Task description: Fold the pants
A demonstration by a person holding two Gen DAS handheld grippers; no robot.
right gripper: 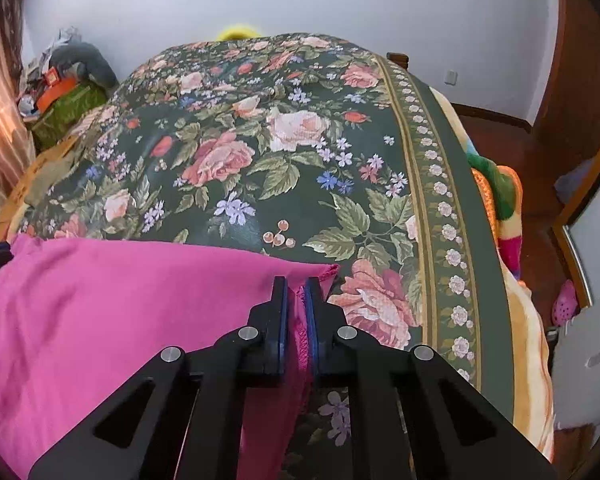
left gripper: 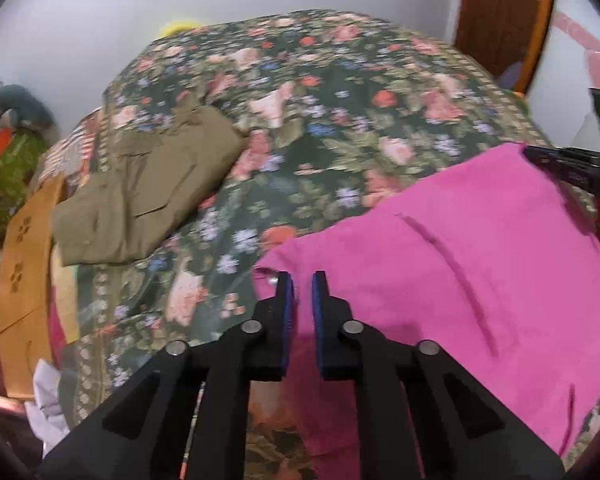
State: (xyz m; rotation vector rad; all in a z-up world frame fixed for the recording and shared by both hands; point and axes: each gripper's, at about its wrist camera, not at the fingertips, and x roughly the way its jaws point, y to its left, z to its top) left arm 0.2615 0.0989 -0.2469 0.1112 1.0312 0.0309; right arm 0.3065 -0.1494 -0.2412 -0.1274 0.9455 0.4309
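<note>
Bright pink pants (left gripper: 460, 260) lie spread on the near part of a floral bed cover (left gripper: 320, 120). My left gripper (left gripper: 302, 280) is at their left corner, its blue pads drawn close with pink cloth filling the narrow gap. At the opposite edge my right gripper (right gripper: 296, 286) is shut on the stitched hem of the pants (right gripper: 120, 300), which bunches between its pads. The right gripper (left gripper: 560, 160) also shows at the far right edge of the left wrist view, resting on the cloth. The rest of the pants lies flat between the two grippers.
A folded olive garment (left gripper: 148, 192) lies on the bed's far left, beside a cardboard sheet (left gripper: 20, 280). A colourful blanket (right gripper: 500, 192) hangs off the bed's right side above a wooden floor. Clutter (right gripper: 68, 92) is piled by the wall at left.
</note>
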